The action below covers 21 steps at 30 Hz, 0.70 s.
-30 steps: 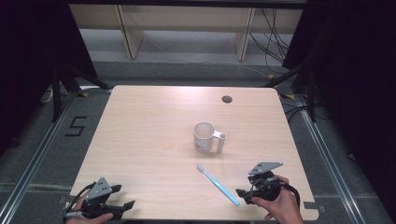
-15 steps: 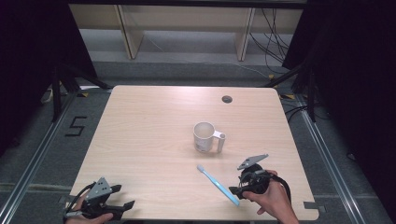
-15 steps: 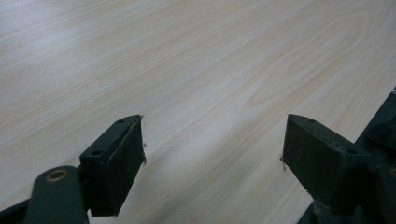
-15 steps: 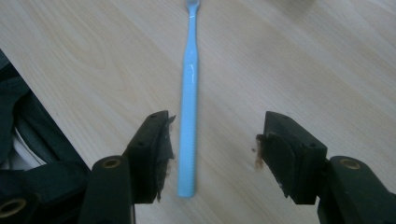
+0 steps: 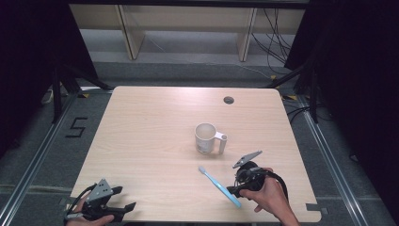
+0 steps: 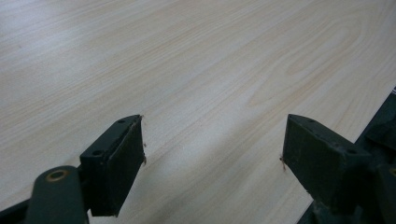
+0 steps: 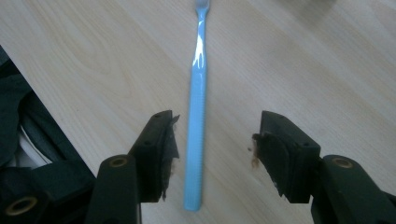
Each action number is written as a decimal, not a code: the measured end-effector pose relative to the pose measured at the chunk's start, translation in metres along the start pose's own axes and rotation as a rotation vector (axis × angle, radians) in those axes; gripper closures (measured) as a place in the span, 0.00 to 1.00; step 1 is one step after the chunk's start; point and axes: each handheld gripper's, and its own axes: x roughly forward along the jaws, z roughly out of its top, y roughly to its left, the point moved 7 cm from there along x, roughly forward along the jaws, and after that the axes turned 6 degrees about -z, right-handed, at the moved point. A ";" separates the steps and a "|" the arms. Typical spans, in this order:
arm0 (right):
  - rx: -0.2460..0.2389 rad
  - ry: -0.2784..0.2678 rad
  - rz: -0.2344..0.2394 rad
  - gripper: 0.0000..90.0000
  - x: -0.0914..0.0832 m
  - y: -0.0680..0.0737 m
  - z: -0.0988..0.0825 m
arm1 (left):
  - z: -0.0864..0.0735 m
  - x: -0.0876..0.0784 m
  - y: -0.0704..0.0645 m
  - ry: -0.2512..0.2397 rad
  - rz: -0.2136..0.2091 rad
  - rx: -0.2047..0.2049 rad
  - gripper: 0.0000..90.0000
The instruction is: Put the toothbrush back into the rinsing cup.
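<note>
Right gripper view looks straight down the black jaws of the right gripper (image 7: 212, 144), which stand partly apart and have just been closing. The toothbrush (image 7: 196, 112) handle lies flat on the table (image 7: 327, 56) between them, nearer the left pad (image 7: 163, 144) than the right one, and neither pad presses on it yet. Its brush end points away, toward the top of that view.

From the high view, the toothbrush (image 5: 219, 185) lies aslant near the front edge, its head toward the mug (image 5: 207, 138), which stands upright a little farther back. The right gripper (image 5: 233, 189) sits over the handle's near end. The left gripper (image 5: 128, 207) rests at the front left corner, well apart from everything; its own view shows the jaws wide over bare wood, holding nothing.

The step in hand looks like a pick-up of the toothbrush. To do it well, I would shift the right gripper slightly so the handle is centred, keep the pads low against the table so they catch the thin handle on its sides, and close evenly. An off-centre close may push the handle sideways or roll it. Gripping so near the end, the brush may droop once lifted.
</note>
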 end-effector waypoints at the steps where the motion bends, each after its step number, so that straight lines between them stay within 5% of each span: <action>1: 0.009 0.010 -0.005 0.52 0.000 0.000 0.000 | 0.000 0.000 0.000 0.002 -0.002 0.000 0.22; 7: -0.041 0.005 -0.001 0.55 0.007 0.002 0.006 | 0.001 0.001 -0.001 -0.017 0.001 -0.015 0.22; 8: -0.018 0.020 0.003 0.56 0.007 0.004 0.005 | 0.001 0.001 -0.001 -0.013 -0.002 -0.013 0.22; 21: -0.071 0.070 0.007 0.65 0.023 0.008 0.014 | 0.001 0.001 -0.002 -0.014 -0.005 -0.012 0.22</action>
